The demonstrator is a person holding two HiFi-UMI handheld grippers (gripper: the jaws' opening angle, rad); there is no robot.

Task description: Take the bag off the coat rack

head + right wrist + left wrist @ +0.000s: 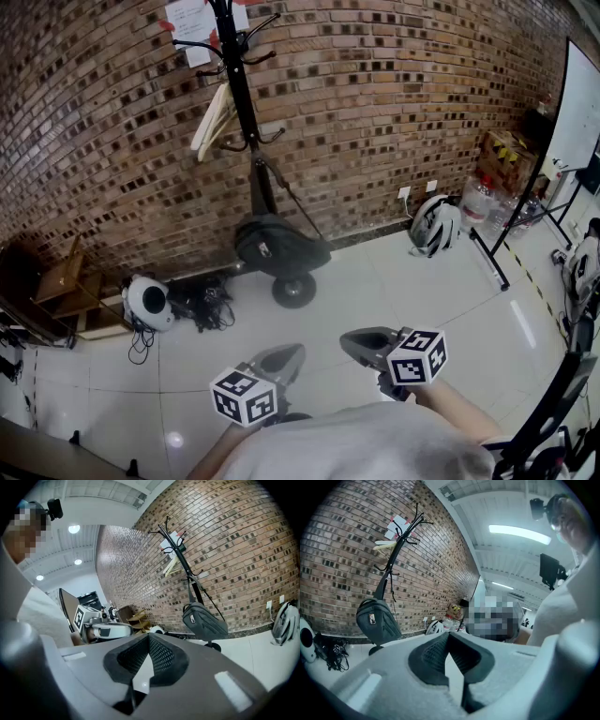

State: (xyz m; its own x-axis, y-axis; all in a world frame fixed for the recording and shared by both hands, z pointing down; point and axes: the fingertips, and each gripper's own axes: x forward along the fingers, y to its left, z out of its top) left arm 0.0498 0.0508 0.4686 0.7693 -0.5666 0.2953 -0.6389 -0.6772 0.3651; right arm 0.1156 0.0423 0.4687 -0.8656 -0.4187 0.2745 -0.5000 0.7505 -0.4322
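Left hand-held gripper (449, 634) and right hand-held gripper (148, 635) clenched, empty — bag (281, 246) hangs on coat rack (240, 84), label (265, 249) unreadable.

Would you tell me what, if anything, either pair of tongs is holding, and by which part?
Nothing: left tongs and right tongs are shut, empty; the bag hangs on the coat rack.
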